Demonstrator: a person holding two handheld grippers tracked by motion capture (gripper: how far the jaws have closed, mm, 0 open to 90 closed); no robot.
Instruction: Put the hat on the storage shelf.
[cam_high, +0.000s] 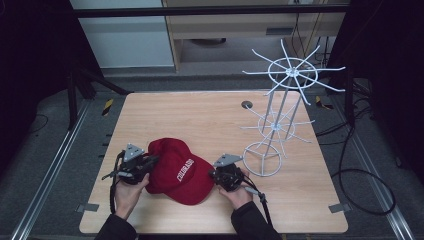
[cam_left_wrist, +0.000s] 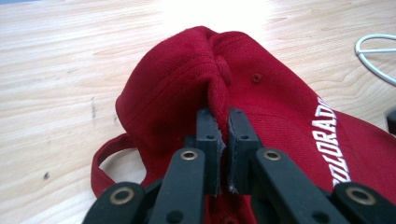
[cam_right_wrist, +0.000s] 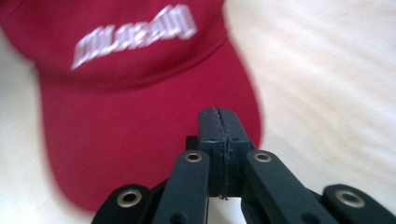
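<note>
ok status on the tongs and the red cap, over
Left tongs shut on a pinched fold of the red cap crown. Right tongs shut at the brim edge, grip unclear. White wire rack stands beside, apart from the cap.

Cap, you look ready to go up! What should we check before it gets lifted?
1. Left tongs pinch a fold of the cap: ok.
2. Right tongs are shut at the brim: ok.
3. Brim really caught between the right tongs: cannot tell.
4. Cap lies free on the table, with nothing on top of it: ok.
5. Rack stands upright, its arms bare: ok.
6. Table between cap and rack is bare: ok.
</note>
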